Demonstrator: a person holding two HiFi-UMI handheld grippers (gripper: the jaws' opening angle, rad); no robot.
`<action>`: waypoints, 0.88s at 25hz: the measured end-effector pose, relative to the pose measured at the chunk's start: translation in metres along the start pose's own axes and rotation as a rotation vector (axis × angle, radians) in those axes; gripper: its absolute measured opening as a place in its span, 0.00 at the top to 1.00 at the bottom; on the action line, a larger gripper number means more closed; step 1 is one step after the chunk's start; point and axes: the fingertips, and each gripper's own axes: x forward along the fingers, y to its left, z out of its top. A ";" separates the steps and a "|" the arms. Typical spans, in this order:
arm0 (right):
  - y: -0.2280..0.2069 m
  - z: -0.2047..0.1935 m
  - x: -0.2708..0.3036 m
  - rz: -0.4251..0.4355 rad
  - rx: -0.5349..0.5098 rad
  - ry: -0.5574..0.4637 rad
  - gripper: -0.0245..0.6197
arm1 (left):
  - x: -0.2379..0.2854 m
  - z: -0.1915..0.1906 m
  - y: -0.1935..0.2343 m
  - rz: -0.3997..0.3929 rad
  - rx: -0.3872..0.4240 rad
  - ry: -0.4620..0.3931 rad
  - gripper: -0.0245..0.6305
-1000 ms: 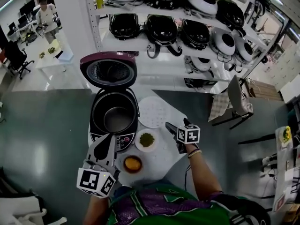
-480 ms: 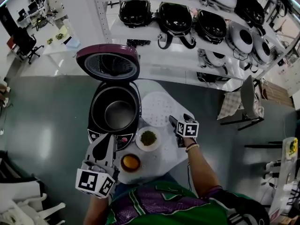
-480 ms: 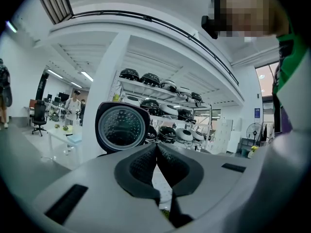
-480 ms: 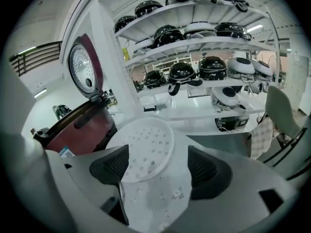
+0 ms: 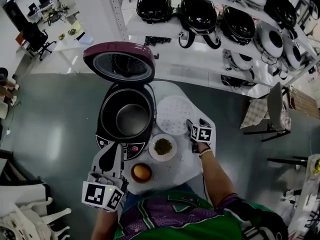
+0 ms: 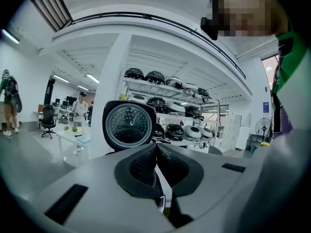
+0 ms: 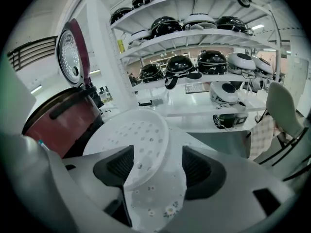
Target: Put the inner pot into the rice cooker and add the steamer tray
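Right gripper (image 5: 189,126) dropped; its view shows fingers (image 7: 118,166) closing round tray (image 7: 138,139).

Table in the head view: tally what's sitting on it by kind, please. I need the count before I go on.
Rice cooker: 1
Inner pot, seated in the cooker: 1
Steamer tray: 1
Small dishes of food: 2 (white dish, dark dish)
Total: 5
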 end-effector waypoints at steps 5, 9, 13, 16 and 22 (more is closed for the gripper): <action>-0.001 -0.006 0.015 -0.030 -0.011 0.032 0.51 | -0.002 -0.010 0.005 0.019 0.000 0.013 0.93; -0.003 -0.008 0.022 -0.064 -0.024 0.053 0.57 | -0.004 -0.009 0.009 0.034 -0.001 0.011 0.93; -0.009 -0.007 0.026 -0.105 -0.005 0.059 0.71 | -0.007 -0.011 0.011 0.039 -0.002 0.012 0.93; -0.015 -0.004 0.026 -0.139 0.015 0.054 0.78 | -0.008 -0.010 0.011 0.039 -0.002 0.011 0.93; -0.029 -0.002 0.021 -0.183 0.084 0.043 0.93 | -0.012 -0.009 0.013 0.041 0.001 0.003 0.93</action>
